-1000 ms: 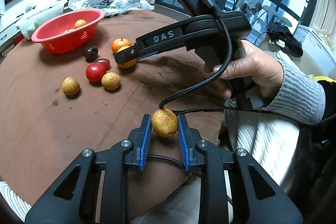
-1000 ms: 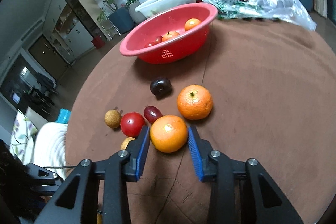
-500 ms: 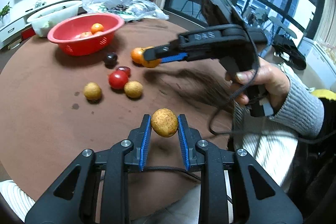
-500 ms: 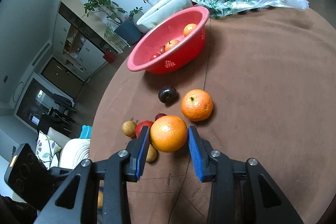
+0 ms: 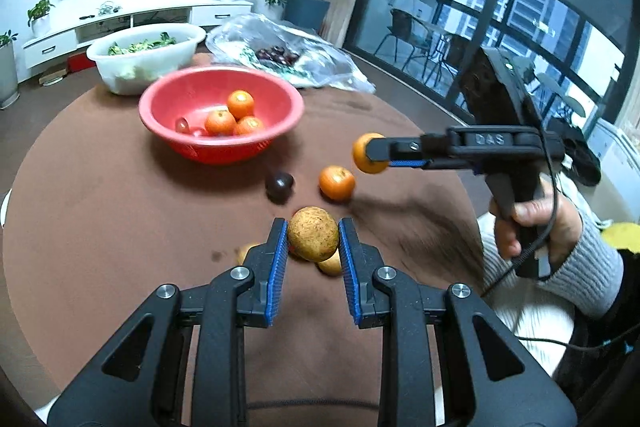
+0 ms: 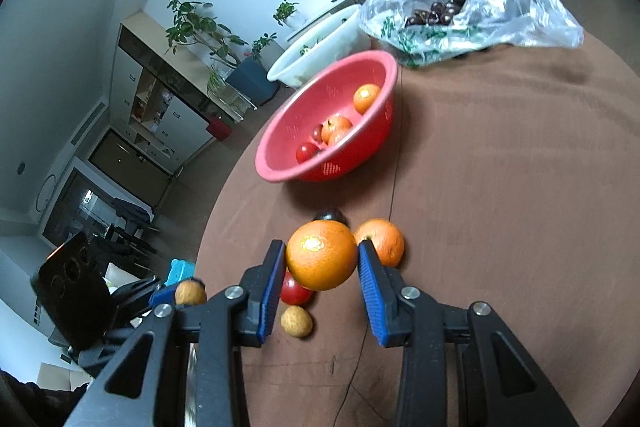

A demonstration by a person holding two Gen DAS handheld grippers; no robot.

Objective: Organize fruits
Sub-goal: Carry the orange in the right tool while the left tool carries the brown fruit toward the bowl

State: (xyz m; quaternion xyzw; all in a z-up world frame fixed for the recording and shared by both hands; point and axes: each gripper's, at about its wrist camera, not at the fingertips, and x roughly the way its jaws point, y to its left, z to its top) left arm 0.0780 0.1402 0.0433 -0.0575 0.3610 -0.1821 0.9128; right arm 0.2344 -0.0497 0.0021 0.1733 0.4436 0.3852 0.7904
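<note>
In the left wrist view my left gripper (image 5: 313, 227) is shut on a small brown round fruit (image 5: 313, 234), held above the brown table. My right gripper (image 6: 322, 251) is shut on an orange (image 6: 322, 255), also off the table; from the left wrist view that orange (image 5: 368, 159) hangs at the right gripper's tip. A red bowl (image 5: 160, 119) with several oranges and small red fruits stands further back. On the table lie another orange (image 6: 384, 243), a dark plum (image 6: 330, 215), a red tomato (image 6: 294, 293) and a brown fruit (image 6: 296, 322).
A white basin (image 5: 120, 67) of greens and a clear plastic bag (image 6: 460, 11) of dark fruit sit behind the red bowl. A person's hand (image 5: 520, 223) in a grey sleeve holds the right gripper at the table's right edge.
Both grippers have lifted off the table with their fruits, and the left has moved forward over the loose fruits. The red bowl looks nearer in both views.
</note>
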